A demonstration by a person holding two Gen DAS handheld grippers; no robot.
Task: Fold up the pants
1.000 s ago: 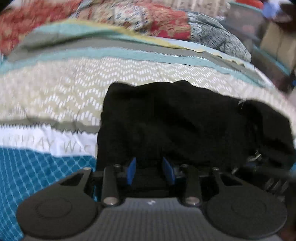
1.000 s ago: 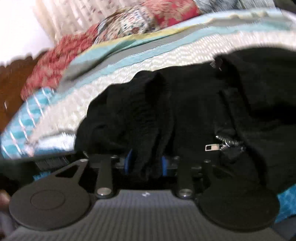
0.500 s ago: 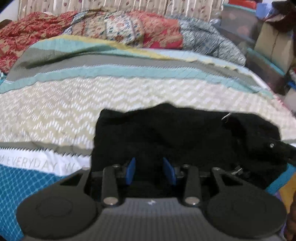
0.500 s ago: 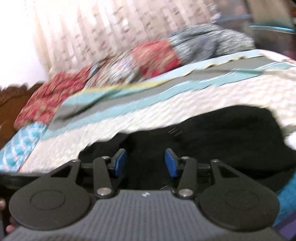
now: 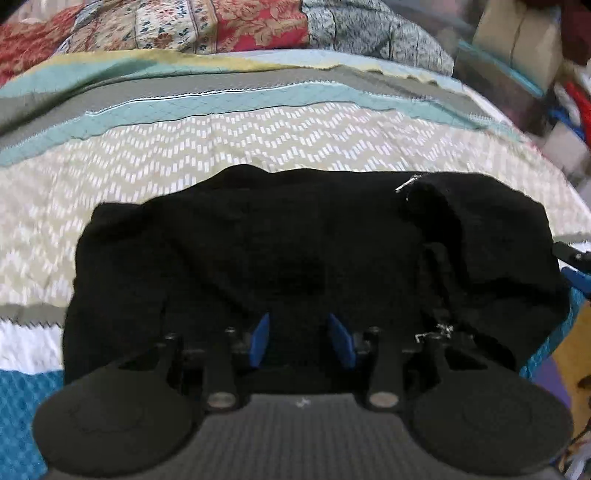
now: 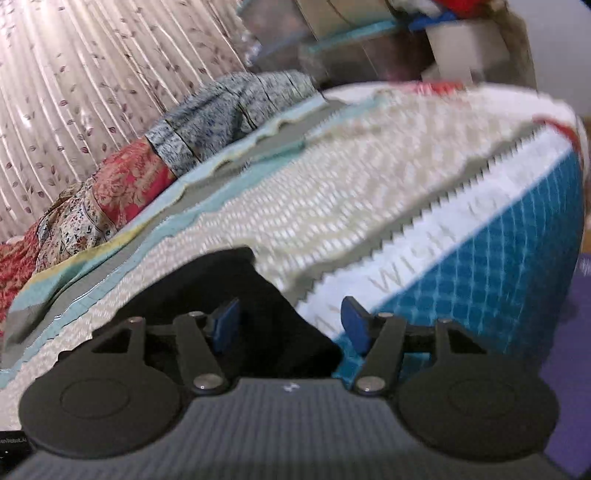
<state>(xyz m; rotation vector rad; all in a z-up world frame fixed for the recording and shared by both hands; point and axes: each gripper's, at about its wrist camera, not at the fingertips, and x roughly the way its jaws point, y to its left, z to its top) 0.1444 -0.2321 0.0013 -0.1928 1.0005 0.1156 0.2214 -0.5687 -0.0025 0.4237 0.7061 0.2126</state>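
The black pants (image 5: 295,251) lie folded in a wide flat bundle on the bed, with a metal zipper pull (image 5: 406,183) showing at the far right edge. My left gripper (image 5: 300,338) hovers over the near edge. Its jaws are opening a little, with black cloth between the blue pads and no visible pinch. My right gripper (image 6: 290,325) sits off the bundle's right end with its jaws opening wide. Only a corner of the pants (image 6: 236,295) lies below its left pad, and nothing is held.
The striped and chevron bedspread (image 5: 258,140) covers the bed, with patterned pillows (image 5: 221,26) along the far side. Boxes and bins (image 5: 517,40) stand beyond the right edge. A curtain (image 6: 92,74) hangs behind the bed. Purple floor (image 6: 576,332) shows past the bed's corner.
My right gripper let go of the bunched black cloth, opened wide and swung right, off the end of the pants. The left gripper drew back and its pads parted slightly.
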